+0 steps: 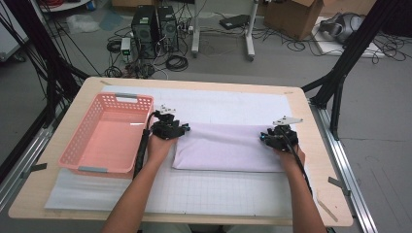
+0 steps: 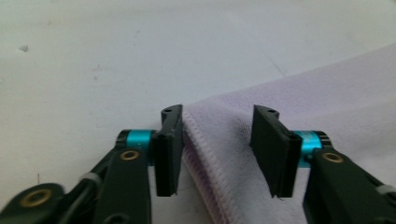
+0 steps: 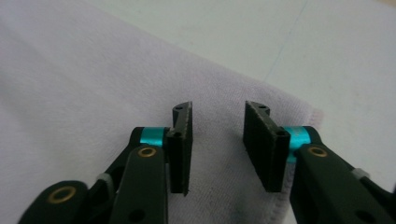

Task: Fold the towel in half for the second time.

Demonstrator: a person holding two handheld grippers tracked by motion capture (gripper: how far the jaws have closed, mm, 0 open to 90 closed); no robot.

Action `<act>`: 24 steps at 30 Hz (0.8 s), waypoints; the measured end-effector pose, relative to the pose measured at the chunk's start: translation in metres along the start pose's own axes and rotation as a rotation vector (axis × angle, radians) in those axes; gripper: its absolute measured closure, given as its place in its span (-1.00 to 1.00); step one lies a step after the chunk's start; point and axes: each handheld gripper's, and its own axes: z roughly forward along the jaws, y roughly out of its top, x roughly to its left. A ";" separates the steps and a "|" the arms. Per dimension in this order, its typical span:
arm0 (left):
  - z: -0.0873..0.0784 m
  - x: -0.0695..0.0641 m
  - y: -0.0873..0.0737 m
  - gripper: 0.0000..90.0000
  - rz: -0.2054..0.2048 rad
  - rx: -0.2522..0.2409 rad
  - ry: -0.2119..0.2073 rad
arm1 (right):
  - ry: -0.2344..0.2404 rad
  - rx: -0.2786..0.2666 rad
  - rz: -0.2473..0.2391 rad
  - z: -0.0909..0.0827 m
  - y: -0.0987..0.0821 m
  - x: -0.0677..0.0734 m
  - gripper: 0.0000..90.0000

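A pale lilac towel (image 1: 226, 148), folded into a long band, lies on the white mat just right of the pink basket (image 1: 108, 131), its long axis running from one gripper to the other. The left gripper (image 1: 170, 129) sits at the end nearest the basket, jaws apart astride the stitched corner without pinching. The right gripper (image 1: 278, 137) sits at the end farthest from the basket, likewise released over soft cloth.

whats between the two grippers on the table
The folded lilac towel spans the stretch between the left gripper and right gripper, seen in the high view.
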 end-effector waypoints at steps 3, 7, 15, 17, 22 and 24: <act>0.004 0.003 -0.002 0.66 -0.002 0.001 0.034 | -0.097 -0.007 0.011 0.004 0.003 -0.001 0.42; 0.001 0.002 0.000 0.85 -0.039 -0.038 0.065 | -0.194 -0.005 0.072 0.005 0.004 -0.007 0.44; 0.008 0.011 -0.003 0.37 -0.095 -0.031 0.020 | -0.093 -0.015 0.116 0.002 0.004 -0.027 0.24; 0.008 0.009 -0.002 0.55 -0.078 -0.040 0.004 | -0.060 0.001 0.112 0.007 0.003 -0.025 0.61; 0.001 0.010 0.001 0.89 -0.073 -0.080 0.032 | -0.076 -0.092 0.188 -0.001 0.005 -0.028 0.85; 0.001 0.007 0.002 0.88 -0.070 -0.101 0.036 | -0.091 -0.116 0.224 -0.003 0.004 -0.030 0.84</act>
